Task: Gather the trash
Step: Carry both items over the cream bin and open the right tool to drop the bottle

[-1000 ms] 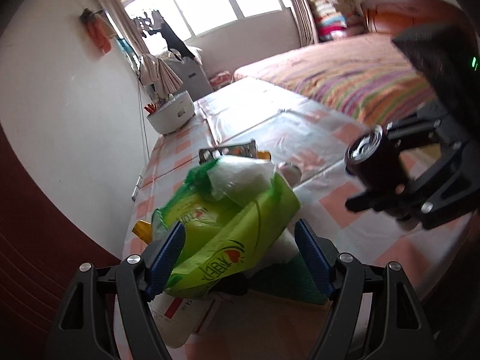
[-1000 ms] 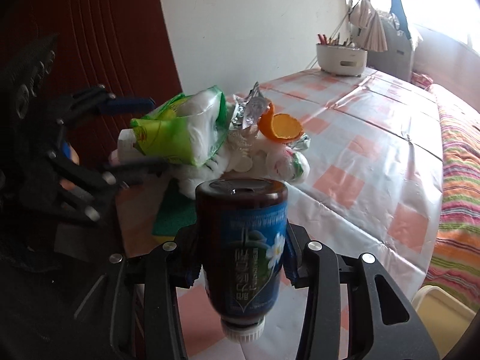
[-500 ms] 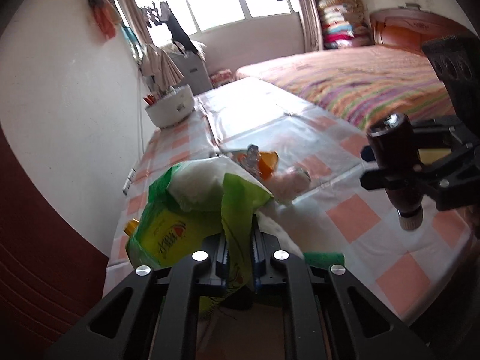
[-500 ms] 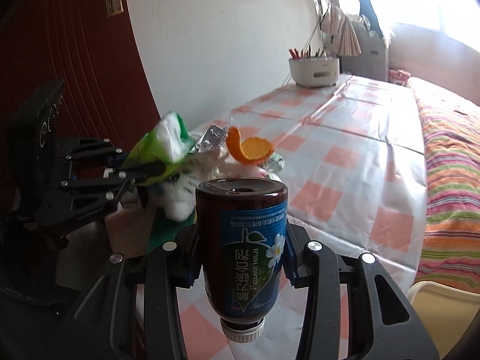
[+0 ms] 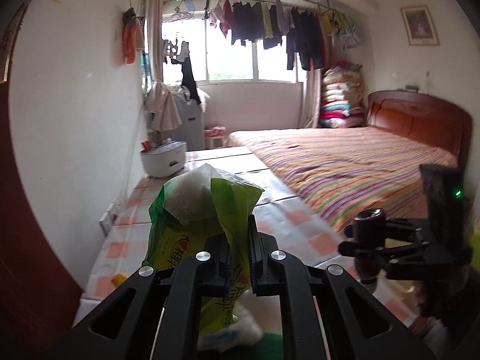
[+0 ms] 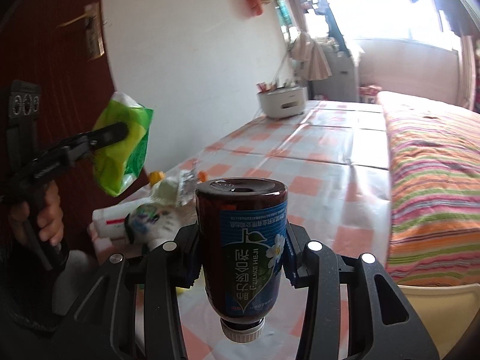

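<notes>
Checked tablecloth [image 6: 315,156] beside striped bed [image 6: 429,180]

A lived-in bedroom in a home: a bed [image 5: 345,162] with a striped cover and carved wooden headboard [image 5: 420,123], folded quilts [image 5: 342,102] stacked in the corner, laundry [image 5: 270,21] drying on a rail above the window [image 5: 240,63], and a table [image 6: 315,153] under a checked plastic cloth.

The left gripper [image 5: 239,258] has its fingers [image 5: 223,265] pinched tight on a green bag [image 5: 192,234]. The right gripper [image 6: 241,262] clamps an upside-down brown bottle [image 6: 243,249] between its fingers [image 6: 289,262]. A hand [image 6: 45,219] grips the left handle.
</notes>
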`<state>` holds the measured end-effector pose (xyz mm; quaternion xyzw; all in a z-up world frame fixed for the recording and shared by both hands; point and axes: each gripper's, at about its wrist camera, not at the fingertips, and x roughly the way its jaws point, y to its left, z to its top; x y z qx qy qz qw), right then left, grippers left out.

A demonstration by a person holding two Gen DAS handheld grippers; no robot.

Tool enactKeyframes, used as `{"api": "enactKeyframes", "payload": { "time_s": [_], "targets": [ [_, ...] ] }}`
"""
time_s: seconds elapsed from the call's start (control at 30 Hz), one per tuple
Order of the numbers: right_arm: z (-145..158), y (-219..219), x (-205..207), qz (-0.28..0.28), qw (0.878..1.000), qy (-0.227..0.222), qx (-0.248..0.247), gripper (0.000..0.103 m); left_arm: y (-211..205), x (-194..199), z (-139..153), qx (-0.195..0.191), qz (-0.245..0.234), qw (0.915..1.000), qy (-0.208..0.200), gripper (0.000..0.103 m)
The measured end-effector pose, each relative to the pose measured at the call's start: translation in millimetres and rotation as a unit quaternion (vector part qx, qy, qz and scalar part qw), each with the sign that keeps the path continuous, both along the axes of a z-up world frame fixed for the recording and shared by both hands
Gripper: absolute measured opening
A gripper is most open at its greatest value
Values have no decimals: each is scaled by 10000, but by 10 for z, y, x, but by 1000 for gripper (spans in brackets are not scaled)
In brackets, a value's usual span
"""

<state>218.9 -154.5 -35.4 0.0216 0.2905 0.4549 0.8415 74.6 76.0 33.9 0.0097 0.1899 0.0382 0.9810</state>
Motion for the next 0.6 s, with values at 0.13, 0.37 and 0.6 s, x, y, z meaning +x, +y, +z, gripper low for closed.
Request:
{"api": "enactKeyframes", "payload": {
  "time_s": [0.13,0.37,0.6],
  "targets": [
    [23,-205,67,-390,9992,-38,88,41,-216,126,43,-208,-473,9986,-93,9],
    [33,-550,122,-1094,9939,-145,61,41,-650,313,135,-375,-1325,9903,-157,9],
    [11,-931,117,-1784,9835,-294,-98,41,-896,376,163,-536,-1934,9795,-149,9]
  ]
}}
